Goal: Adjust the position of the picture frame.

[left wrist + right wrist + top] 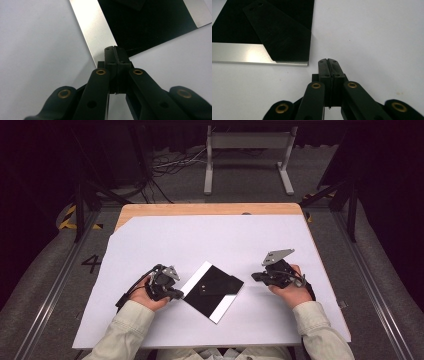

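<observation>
A black square plate (220, 292) with silver strips along two opposite edges lies turned like a diamond on the white sheet (210, 240). On it rests a smaller black flat piece (282, 37) with two small holes near one end. My left gripper (178, 293) is shut with nothing in it, its tips (114, 49) at the plate's (150, 25) near-left edge beside a silver strip (92, 27). My right gripper (255, 277) is also shut and bare. Its tips (328, 61) sit just off the plate's (229, 27) corner, apart from it.
The white sheet covers most of a wooden table (200, 209). A metal stand (247, 155) and loose cables (170, 165) are on the floor beyond the far edge. Dark frame legs (82, 205) stand at both sides.
</observation>
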The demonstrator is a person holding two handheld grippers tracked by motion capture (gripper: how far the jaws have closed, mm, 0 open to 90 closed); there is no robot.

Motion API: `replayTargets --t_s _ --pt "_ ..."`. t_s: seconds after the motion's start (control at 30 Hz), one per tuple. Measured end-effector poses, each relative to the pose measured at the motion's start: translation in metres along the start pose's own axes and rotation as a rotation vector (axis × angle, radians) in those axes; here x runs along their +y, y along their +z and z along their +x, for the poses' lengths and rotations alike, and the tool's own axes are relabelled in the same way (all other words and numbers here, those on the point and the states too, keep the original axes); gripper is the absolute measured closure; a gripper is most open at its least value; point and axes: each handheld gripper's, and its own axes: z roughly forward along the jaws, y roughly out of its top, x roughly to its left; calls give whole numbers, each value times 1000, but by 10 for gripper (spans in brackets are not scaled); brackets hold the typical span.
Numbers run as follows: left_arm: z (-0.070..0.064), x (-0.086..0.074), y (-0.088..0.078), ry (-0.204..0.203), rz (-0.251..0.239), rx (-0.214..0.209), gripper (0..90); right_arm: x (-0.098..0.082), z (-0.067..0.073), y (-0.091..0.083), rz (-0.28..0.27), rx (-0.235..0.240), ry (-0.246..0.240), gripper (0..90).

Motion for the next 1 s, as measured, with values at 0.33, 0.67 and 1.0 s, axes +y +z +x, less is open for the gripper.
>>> replayTargets --t_s 0.33,0.67,1.0 --pt "2 16 13 -35 -63 103 900 -9 -3 -9 -5 -23 32 900" --pt "0 35 22 -45 -54 165 900 -14 -4 -12 8 -40 53 900" --pt "1 40 25 -58 -69 171 900 -14 -1 -9 40 -40 43 900"
